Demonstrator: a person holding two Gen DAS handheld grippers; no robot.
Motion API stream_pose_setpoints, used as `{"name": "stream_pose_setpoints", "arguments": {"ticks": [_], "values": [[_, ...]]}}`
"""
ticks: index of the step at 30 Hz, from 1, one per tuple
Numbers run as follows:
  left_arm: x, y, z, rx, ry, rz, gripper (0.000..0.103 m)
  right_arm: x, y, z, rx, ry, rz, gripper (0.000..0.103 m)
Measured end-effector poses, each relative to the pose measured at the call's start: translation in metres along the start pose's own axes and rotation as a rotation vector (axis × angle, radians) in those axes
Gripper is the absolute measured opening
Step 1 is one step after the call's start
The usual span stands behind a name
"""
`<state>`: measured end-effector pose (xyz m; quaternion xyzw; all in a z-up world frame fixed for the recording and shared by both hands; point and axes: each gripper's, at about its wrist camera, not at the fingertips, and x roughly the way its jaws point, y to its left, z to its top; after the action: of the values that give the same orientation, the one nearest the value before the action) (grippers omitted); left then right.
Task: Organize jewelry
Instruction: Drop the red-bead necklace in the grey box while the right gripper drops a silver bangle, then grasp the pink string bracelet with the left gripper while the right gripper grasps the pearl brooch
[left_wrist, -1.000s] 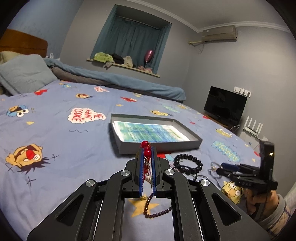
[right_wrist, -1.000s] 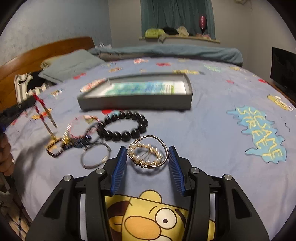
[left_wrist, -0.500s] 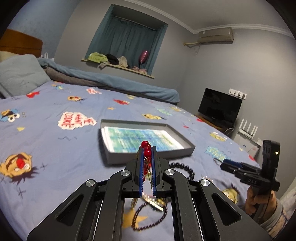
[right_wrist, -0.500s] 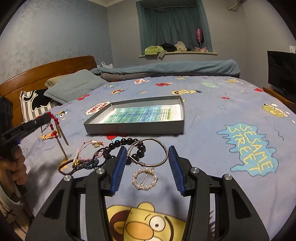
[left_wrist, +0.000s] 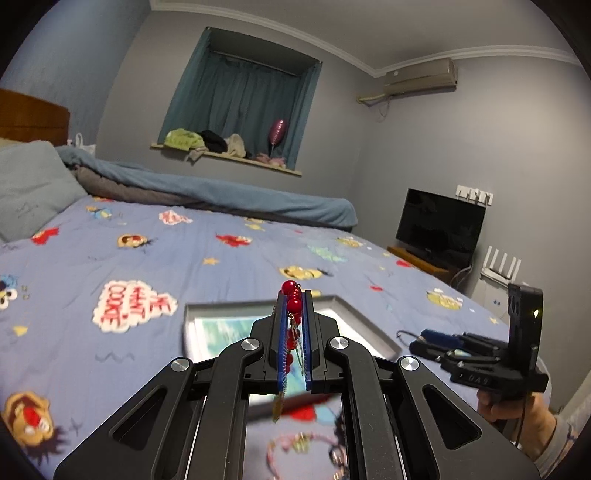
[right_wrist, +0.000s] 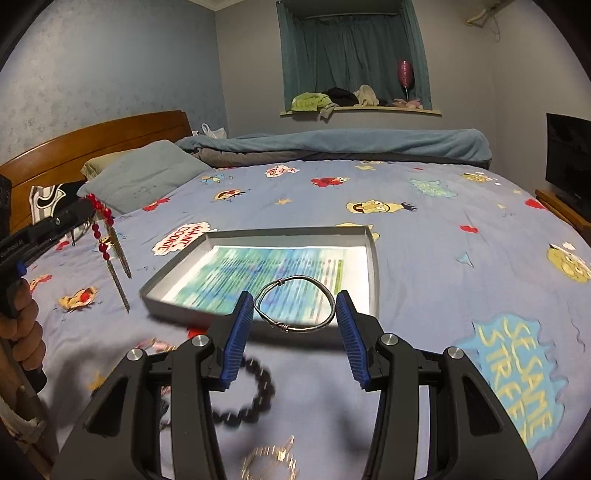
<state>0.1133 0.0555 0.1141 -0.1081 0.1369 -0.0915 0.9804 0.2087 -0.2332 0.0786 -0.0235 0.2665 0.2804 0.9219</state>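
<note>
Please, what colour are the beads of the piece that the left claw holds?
Red. The beads show best in the left wrist view, between the fingers of the left claw.

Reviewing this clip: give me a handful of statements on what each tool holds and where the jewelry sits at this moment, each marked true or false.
1. The left tool is shut on the red bead strand. True.
2. The right tool holds a black bead bracelet. False: it grips the silver wire bangle between its pads; the black bead bracelet lies on the bedspread.
3. The grey tray already contains jewelry. False: only a printed sheet shows inside it.
4. A chain hangs from the red bead strand, clear of the bed. True, seen in the right wrist view.
5. The bangle is above the tray's near edge. True.
</note>
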Motion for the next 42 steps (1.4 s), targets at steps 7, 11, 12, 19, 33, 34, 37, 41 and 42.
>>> {"name": "stream_pose_setpoints", "arguments": {"ticks": [7,11,12,19,33,34,37,41,42], "values": [[0.056,0.011,0.000,-0.016,0.066,0.001,0.008,0.060,-0.009,0.009,0.001,0.102,-0.020,0.047],[0.086,0.028,-0.021,-0.046,0.157,0.040,0.008,0.091,-0.016,0.007,0.010,0.176,-0.049,0.047],[0.091,0.032,-0.025,-0.053,0.183,0.048,0.008,0.095,-0.017,0.004,0.015,0.196,-0.054,0.047],[0.109,0.051,-0.053,-0.106,0.360,0.086,0.013,0.089,-0.013,-0.002,-0.014,0.190,-0.068,0.066],[0.037,0.033,-0.073,-0.106,0.333,0.047,0.039,0.011,-0.008,-0.037,-0.006,0.077,-0.012,0.071],[0.036,0.031,-0.076,-0.103,0.340,0.046,0.039,0.008,-0.008,-0.040,-0.001,0.082,-0.006,0.071],[0.033,0.024,-0.088,-0.093,0.374,0.030,0.039,-0.003,-0.009,-0.056,0.029,0.107,0.014,0.071],[0.034,0.016,-0.101,-0.051,0.419,0.022,0.039,-0.023,-0.004,-0.077,0.035,0.130,0.025,0.071],[0.034,0.014,-0.104,-0.044,0.430,0.019,0.039,-0.027,-0.001,-0.082,0.031,0.136,0.026,0.071]]}}
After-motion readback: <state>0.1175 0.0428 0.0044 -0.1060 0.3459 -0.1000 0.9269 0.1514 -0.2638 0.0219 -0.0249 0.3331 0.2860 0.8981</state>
